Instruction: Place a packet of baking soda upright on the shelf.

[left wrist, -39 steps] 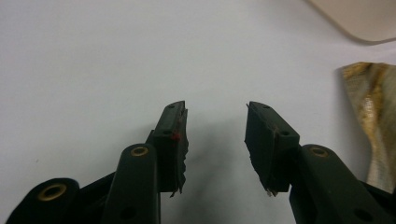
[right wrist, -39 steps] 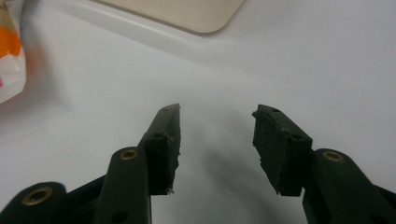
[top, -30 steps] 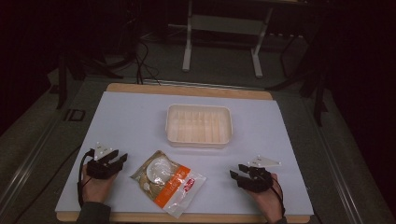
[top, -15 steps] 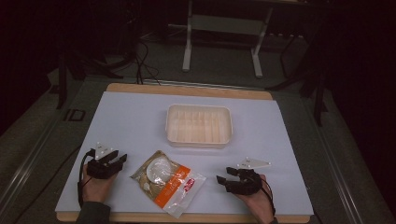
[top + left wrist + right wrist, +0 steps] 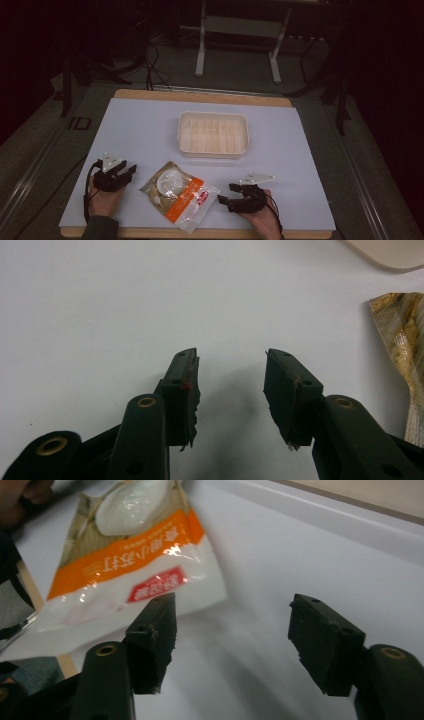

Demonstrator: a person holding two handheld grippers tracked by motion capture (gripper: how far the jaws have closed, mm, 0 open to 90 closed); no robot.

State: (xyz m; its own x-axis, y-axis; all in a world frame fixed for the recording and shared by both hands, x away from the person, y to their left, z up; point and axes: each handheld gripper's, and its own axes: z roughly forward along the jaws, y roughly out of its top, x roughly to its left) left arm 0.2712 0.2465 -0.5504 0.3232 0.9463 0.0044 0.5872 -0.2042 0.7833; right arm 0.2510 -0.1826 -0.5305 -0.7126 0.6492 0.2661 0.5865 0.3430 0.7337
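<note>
A clear noodle bag (image 5: pixel 177 192) with an orange and white end lies flat near the table's front edge, between my two grippers. My left gripper (image 5: pixel 129 171) rests to its left, open, with bare table between its jaws (image 5: pixel 230 385); the bag's edge (image 5: pixel 400 335) lies off to that view's right. My right gripper (image 5: pixel 227 194) points left at the bag's white end, a short way from it. Its jaws (image 5: pixel 232 630) have just been opening and stand wide with nothing between them. The bag (image 5: pixel 125 560) lies just beyond the left jaw.
An empty cream plastic tray (image 5: pixel 212 132) sits at the middle of the white table sheet (image 5: pixel 140 125). The wooden table edge (image 5: pixel 200 232) runs along the front. Dark floor, cables and a metal stand lie beyond the far edge.
My right gripper has slid left across the table toward the bag, and its jaws stand wider apart. The left gripper, bag and tray have stayed put.
</note>
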